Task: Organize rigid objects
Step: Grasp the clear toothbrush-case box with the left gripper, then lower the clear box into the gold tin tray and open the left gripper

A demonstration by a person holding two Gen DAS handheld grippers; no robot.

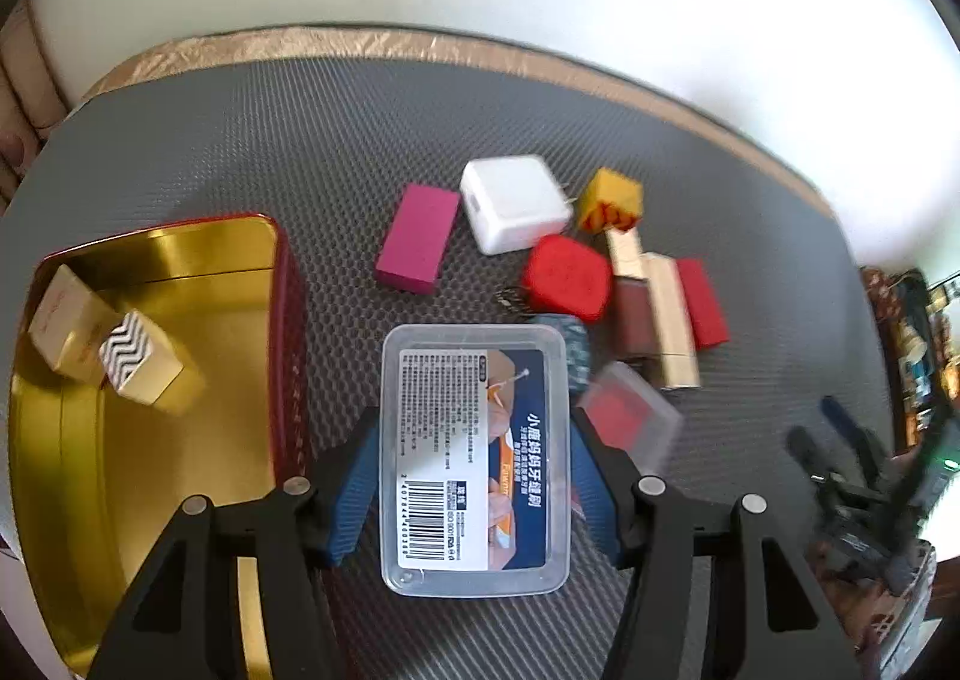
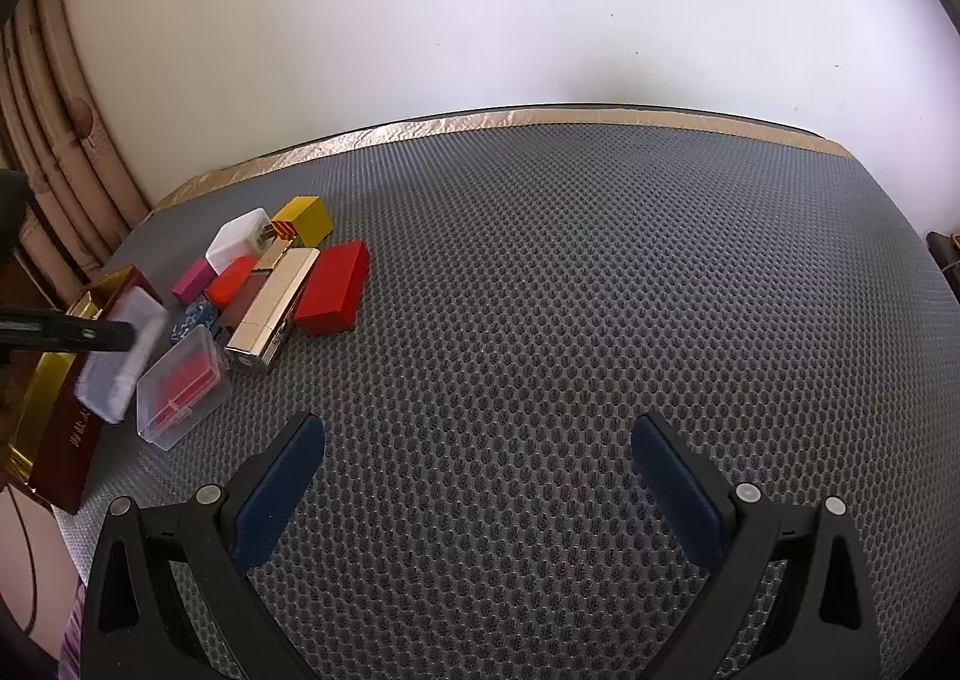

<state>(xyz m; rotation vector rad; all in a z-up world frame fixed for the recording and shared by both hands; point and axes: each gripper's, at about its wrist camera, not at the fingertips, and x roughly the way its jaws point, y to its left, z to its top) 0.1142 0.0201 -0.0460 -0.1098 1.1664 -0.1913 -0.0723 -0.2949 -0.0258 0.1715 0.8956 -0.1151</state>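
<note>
Left wrist view: left tongs clamp a clear labelled box; right tongs gape apart.

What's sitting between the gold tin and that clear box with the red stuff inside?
The labelled clear box, clamped in the left tongs, lies between the gold tin and the red-filled box; the left wrist view shows it.

Grey honeycomb-textured mat covering the counter — a tan strip bordering its far edge. White wall behind; stacked cardboard leaning at left — cluttered shelf at far right.
</note>
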